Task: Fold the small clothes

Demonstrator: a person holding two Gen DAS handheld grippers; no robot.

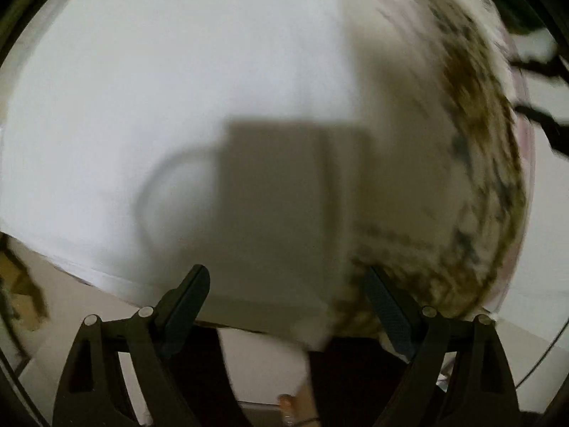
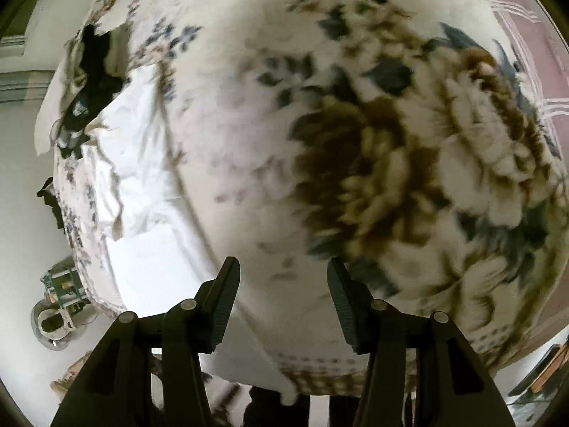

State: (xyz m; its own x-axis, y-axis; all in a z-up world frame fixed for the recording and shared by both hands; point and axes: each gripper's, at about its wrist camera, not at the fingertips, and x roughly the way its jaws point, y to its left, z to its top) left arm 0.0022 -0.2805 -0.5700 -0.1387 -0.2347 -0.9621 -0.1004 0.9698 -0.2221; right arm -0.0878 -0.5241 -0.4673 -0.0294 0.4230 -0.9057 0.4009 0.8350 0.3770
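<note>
both grippers hang open over the bed

meanwhile, the left gripper (image 1: pixel 286 286) hangs above a smooth white cloth (image 1: pixel 170 114), its two dark fingers (image 1: pixel 186 300) spread wide with nothing between them. a blocky shadow (image 1: pixel 284 192) of the tool falls on the white cloth just ahead of the fingertips. to the right of that cloth lies a flowered blanket (image 1: pixel 473 163), cream with brown and dark blue blooms; the left wrist view is blurred, so i cannot tell whether the white cloth lies on top of the blanket or beside it.

the right gripper (image 2: pixel 282 284) hovers over the same flowered blanket (image 2: pixel 373 163), jaws moderately apart and empty. to its left a crumpled white garment (image 2: pixel 142 149) lies on the blanket, wrinkled and unfolded, well clear of the fingers. farther off, near the far left edge of the bed, sit dark clothes (image 2: pixel 94 60) in a small heap. a pink striped sheet (image 2: pixel 515 10) shows at the upper right. on the pale floor (image 2: pixel 21 213) beside the bed lies a small green object (image 2: pixel 64 284), too small to identify.
</note>
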